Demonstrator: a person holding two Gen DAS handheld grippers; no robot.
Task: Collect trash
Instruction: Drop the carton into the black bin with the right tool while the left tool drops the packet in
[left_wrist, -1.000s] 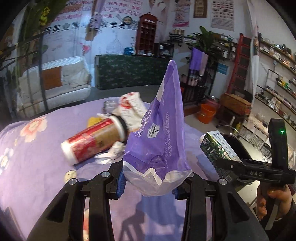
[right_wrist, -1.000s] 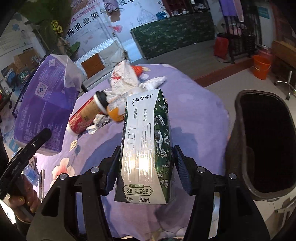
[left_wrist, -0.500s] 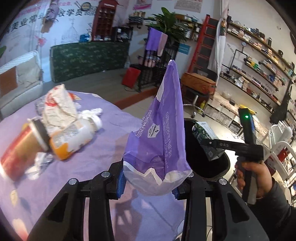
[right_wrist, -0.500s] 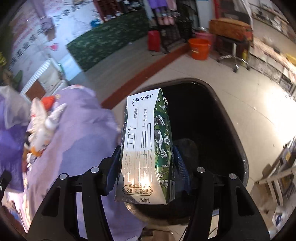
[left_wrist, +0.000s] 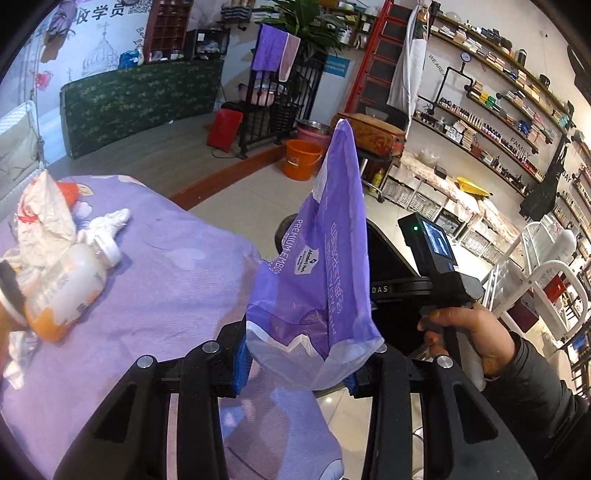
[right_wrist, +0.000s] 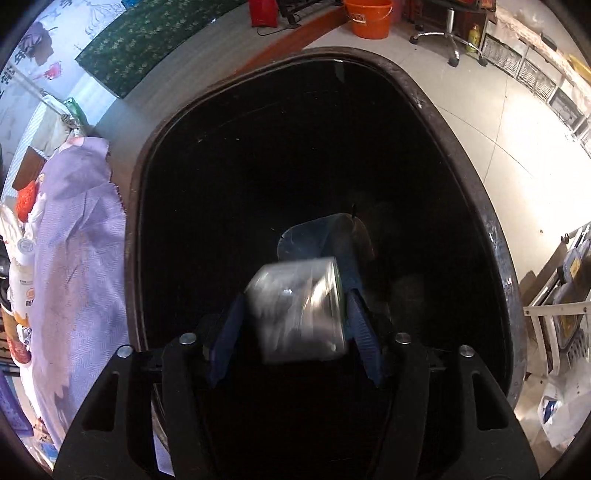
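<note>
So on my end there are two grippers in play and each has exactly one piece of trash. My left gripper (left_wrist: 297, 363) is clenched on one crinkly purple plastic wrapper bag with white print (left_wrist: 317, 280), pinched at its bottom edge between the blue pads, and the bag stands up tall in front of the camera. Behind it I can see the dark opening of one big black plastic trash bin (right_wrist: 495, 236) sitting on the tiled floor right beside the bed with the purple flowered sheet (left_wrist: 177, 280).

My right gripper (right_wrist: 293, 328) is pointed steeply down over that bin, and its jaws are opening. One small milk carton, blurred grey-white with a green edge (right_wrist: 299, 314), is between the pads, tilted and smeared, right over the bin's mouth. I can't tell whether the pads still touch it, looks like there's a gap on both sides. In the left view the hand (left_wrist: 469, 328) gripping the right gripper's handle shows, in a dark sleeve.

Still lying on the sheet, from the left camera: one clear plastic bottle with orange liquid at the bottom and a white cap (left_wrist: 66, 280), one crumpled white-and-red wrapper (left_wrist: 44, 214), and a couple of wadded white tissues (left_wrist: 110, 221). One orange plastic bucket (left_wrist: 301, 158) stands out on the floor, well apart from the bin.
</note>
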